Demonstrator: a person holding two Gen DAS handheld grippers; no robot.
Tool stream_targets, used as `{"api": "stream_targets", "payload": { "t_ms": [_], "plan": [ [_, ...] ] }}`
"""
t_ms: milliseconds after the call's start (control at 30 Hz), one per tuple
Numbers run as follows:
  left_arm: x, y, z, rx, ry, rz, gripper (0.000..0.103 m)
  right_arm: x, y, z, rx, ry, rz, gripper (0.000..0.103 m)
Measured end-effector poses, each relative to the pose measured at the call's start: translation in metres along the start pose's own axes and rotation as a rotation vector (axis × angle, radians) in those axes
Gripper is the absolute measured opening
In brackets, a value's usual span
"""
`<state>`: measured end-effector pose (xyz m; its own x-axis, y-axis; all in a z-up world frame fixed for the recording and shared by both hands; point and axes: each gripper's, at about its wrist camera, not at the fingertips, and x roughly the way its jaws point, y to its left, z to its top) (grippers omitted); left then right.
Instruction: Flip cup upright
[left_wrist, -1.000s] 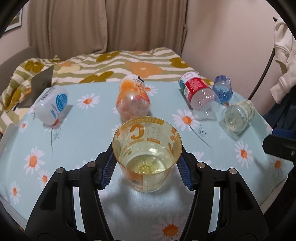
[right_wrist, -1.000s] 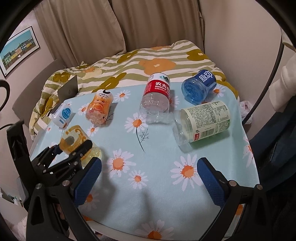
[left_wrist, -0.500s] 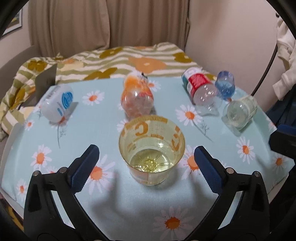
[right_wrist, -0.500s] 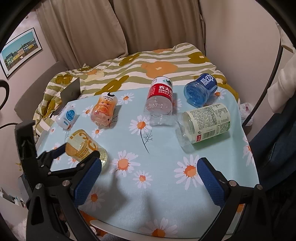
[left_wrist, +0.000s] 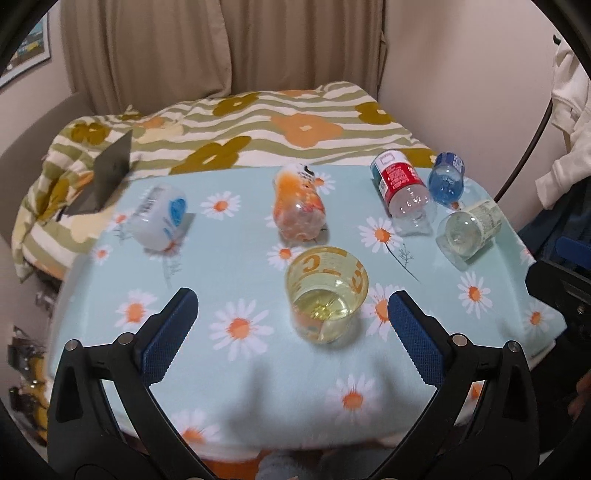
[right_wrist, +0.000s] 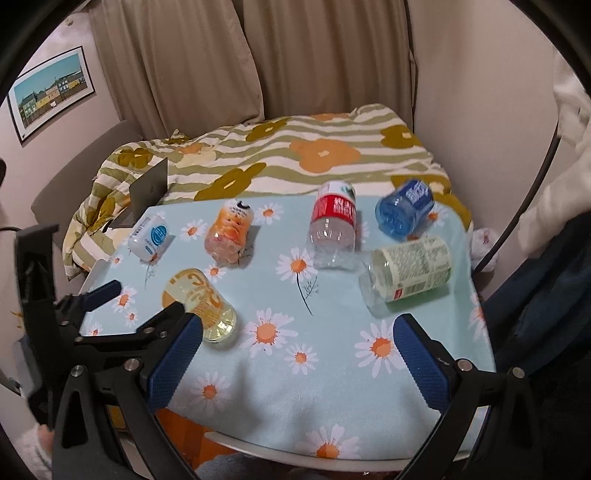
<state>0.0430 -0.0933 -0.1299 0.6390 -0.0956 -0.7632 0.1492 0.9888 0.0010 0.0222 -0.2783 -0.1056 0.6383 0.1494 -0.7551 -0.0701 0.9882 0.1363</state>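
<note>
A clear yellow cup (left_wrist: 327, 295) with orange print stands upright on the daisy tablecloth, mouth up; it also shows in the right wrist view (right_wrist: 201, 304). My left gripper (left_wrist: 291, 328) is open and empty, drawn back a little towards me from the cup, which sits slightly right of the gap's middle. In the right wrist view the left gripper (right_wrist: 144, 299) shows at the left, next to the cup. My right gripper (right_wrist: 295, 354) is open and empty above the table's front part.
Several containers lie on their sides further back: a white jar (left_wrist: 159, 218), an orange bottle (left_wrist: 299, 210), a red-labelled bottle (right_wrist: 334, 225), a blue bottle (right_wrist: 404, 212) and a green-labelled jar (right_wrist: 410, 273). A flowered blanket (right_wrist: 295, 162) lies behind the table.
My left gripper opened and let go of the upright cup, then drew back and up. The cup stays standing. The right gripper shifted only slightly.
</note>
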Motion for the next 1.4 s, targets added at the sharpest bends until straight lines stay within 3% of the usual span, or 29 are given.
{"api": "stream_targets", "payload": {
  "t_ms": [333,633,1400],
  "plan": [
    [-0.068,0.039,0.011,-0.012,0.058,0.053,0.103,-0.054,0.025,0.016,-0.011,-0.040,-0.093,0.103],
    [-0.105,0.073,0.015,-0.049,0.036,0.067,0.103,-0.074,0.041,0.012,-0.002,-0.029,-0.167,0.103],
    [-0.115,0.081,0.013,-0.039,-0.011,0.071,0.103,-0.075,0.052,0.009,0.026,-0.052,-0.201,0.103]
  ]
}}
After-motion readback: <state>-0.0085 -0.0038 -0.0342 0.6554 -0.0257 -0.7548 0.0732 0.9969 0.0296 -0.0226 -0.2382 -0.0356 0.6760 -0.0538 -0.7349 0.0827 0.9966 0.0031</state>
